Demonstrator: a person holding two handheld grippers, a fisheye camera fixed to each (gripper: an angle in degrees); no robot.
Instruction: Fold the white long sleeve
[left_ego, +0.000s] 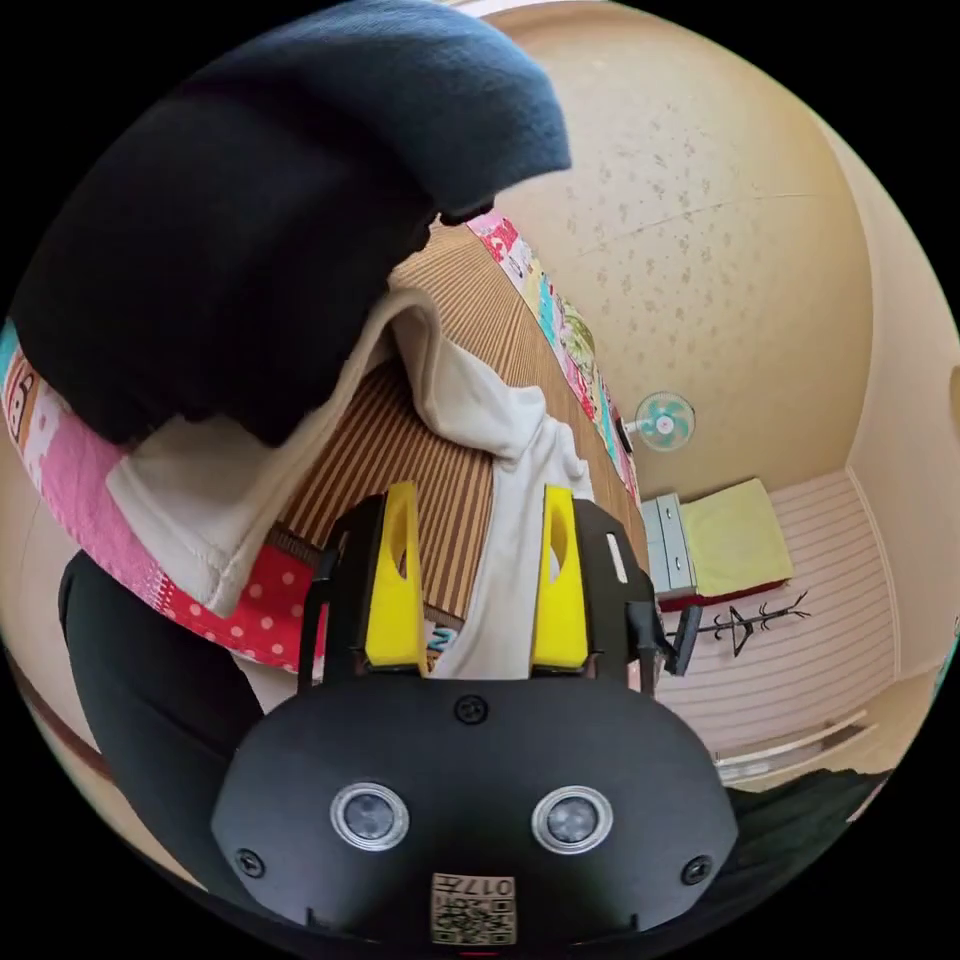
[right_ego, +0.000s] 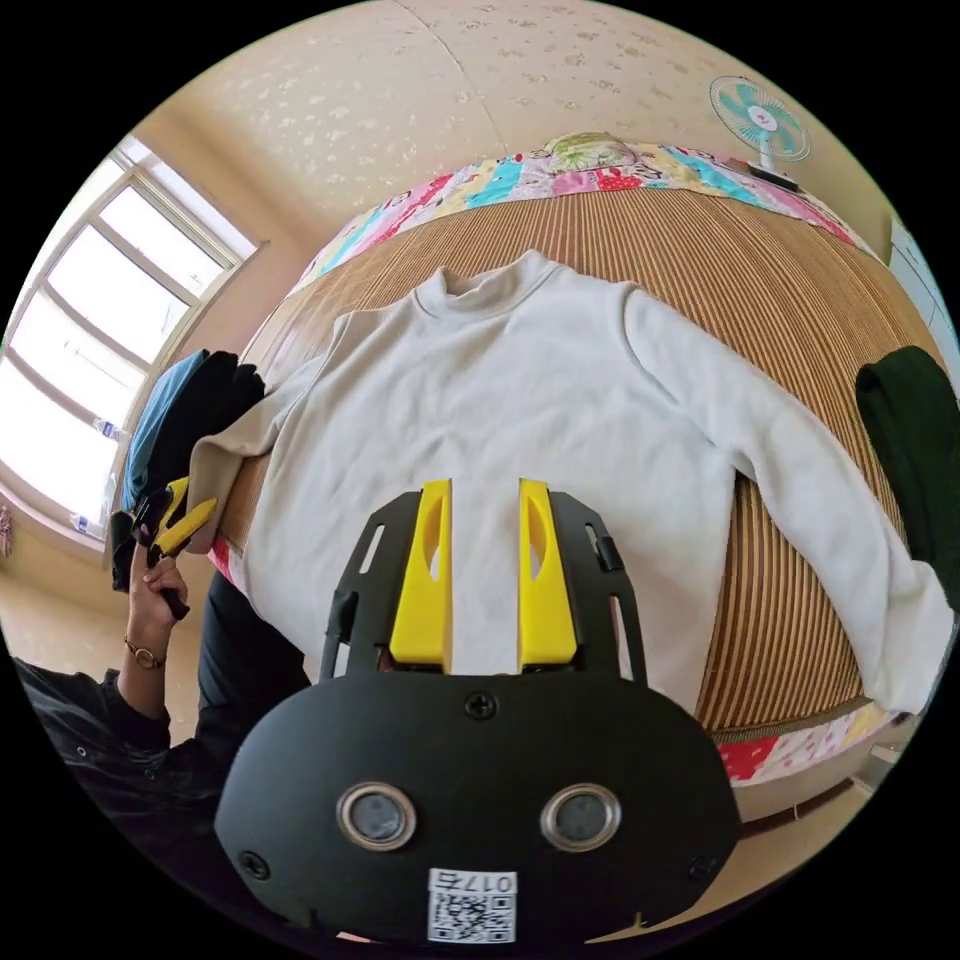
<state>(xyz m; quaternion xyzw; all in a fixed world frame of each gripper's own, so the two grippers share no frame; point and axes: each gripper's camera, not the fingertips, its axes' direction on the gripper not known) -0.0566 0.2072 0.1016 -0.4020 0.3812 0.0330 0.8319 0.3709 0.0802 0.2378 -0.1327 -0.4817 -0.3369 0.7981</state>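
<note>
Yellow jaws of the right gripper (right_ego: 483, 575) stand parted just above the lower body of the white long sleeve (right_ego: 530, 400), with nothing between them; whether their tips touch the cloth I cannot tell. That shirt lies face up and spread flat on a striped bamboo mat (right_ego: 800, 300) over a bed with a patchwork cover (right_ego: 560, 175), collar away from the person, one sleeve trailing toward the mat's near corner beside a dark green garment (right_ego: 915, 440), the other running off the opposite edge. At that edge, in the right gripper view, a hand (right_ego: 152, 590) holds the left gripper (right_ego: 180, 515) just beside the cuff. In the left gripper view the left gripper (left_ego: 480, 580) has its jaws apart with a white sleeve hanging between them, close to one jaw yet not pinched by both, and a dark blue cloth (left_ego: 260, 200) looms overhead. Folding looks barely begun: the garment is laid out and no fold is made, so the step in hand seems to be taking hold of that sleeve. Next move probably calls for closing the left jaws on the cuff and carrying it across the chest, while the right gripper steadies the body near the hem so the cloth does not drag along the mat
</note>
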